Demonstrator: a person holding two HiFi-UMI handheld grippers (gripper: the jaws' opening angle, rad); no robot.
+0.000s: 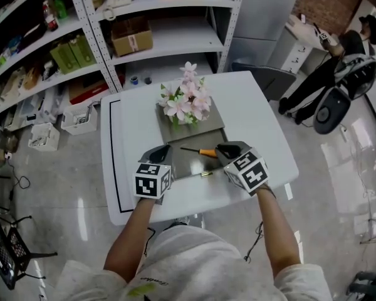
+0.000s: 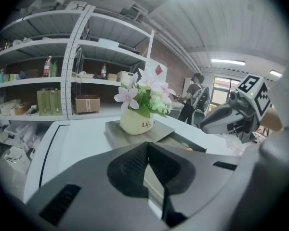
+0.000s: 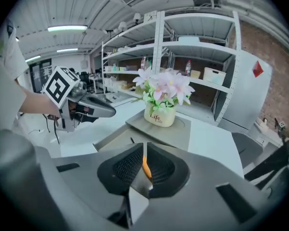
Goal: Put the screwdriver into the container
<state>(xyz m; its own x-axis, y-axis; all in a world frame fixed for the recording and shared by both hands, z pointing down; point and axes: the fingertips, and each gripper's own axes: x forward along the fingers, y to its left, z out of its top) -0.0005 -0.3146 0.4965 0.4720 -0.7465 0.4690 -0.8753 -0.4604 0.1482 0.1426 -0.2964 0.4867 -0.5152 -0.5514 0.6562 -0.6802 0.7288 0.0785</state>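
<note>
Orange-handled screwdriver [image 1: 200,150] lies low over the grey container [image 1: 183,165], at 6 o'clock from the flowers [image 1: 187,100]. The right gripper [image 1: 225,148] pinches its handle. The left gripper [image 1: 162,151], at its 9 o'clock, is closed on nothing.

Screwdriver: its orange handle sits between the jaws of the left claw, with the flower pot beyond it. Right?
Wrong claw. The right gripper view shows the orange handle of the screwdriver between the jaws of the right claw, with the flower pot beyond it. The left claw holds nothing.
</note>
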